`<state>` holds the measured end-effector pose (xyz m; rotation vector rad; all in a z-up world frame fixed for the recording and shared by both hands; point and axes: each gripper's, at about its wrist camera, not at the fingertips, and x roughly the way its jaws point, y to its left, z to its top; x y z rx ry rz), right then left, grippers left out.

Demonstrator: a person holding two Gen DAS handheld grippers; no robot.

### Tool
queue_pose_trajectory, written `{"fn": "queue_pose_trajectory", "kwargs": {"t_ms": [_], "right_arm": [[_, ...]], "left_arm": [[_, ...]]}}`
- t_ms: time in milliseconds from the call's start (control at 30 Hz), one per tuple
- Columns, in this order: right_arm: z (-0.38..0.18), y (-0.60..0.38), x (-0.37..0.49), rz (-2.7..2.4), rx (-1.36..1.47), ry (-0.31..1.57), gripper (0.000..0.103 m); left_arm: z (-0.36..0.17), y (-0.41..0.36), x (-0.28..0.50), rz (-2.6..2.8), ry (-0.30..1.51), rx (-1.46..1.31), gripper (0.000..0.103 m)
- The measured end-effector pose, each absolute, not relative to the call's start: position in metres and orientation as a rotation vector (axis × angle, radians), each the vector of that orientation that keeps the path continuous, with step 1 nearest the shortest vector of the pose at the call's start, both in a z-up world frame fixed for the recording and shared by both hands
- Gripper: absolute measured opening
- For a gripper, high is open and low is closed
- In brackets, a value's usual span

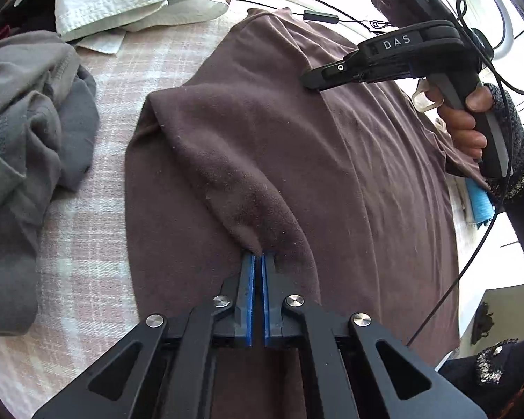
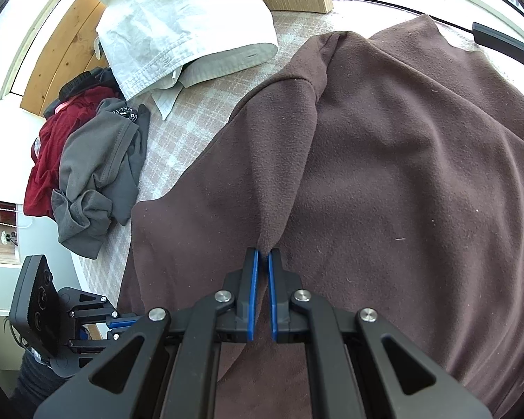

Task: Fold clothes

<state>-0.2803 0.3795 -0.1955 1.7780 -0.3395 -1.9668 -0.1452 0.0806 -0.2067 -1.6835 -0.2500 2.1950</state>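
Note:
A brown fleece garment lies spread on the checked table; it also fills the right wrist view. My left gripper is shut on a folded edge of the brown garment and pulls a flap of it over the body. My right gripper is shut on another fold of the same garment near its left side. In the left wrist view the right gripper shows at the upper right, its tip down on the cloth. The left gripper's body shows low at the left in the right wrist view.
A crumpled grey garment lies left of the brown one, also in the right wrist view, with a red garment behind it. A white shirt lies at the back. A black cable runs along the far edge.

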Motion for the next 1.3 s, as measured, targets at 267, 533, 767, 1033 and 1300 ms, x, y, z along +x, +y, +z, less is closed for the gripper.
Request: {"fn": "queue_pose_trajectory", "kwargs": {"t_ms": [267,533,767,1033,1300], "right_arm": [[-0.195,0.365,-0.28,-2.038,1.783,-0.249,0.006],[-0.168,0.365,-0.28,-2.18,1.793,0.01,0.014],[-0.114,0.286,-0.25,-1.969,1.638,0.087,0.02],[-0.147,0.195,-0.244,-1.889,1.761,0.186,0.033],[-0.183,0.168,-0.248,-1.861,1.893,0.417,0.034]], "left_arm": [[-0.196,0.042,-0.137,2.323,-0.237,-1.769,0.013],[-0.172,0.018,-0.034,2.285,-0.349,-1.758,0.026],[-0.176,0.06,0.074,2.177,-0.371,-1.855,0.033],[-0.2,0.066,0.093,2.2,-0.403,-1.858,0.034],[-0.207,0.067,0.097,2.146,-0.46,-1.812,0.044]]}}
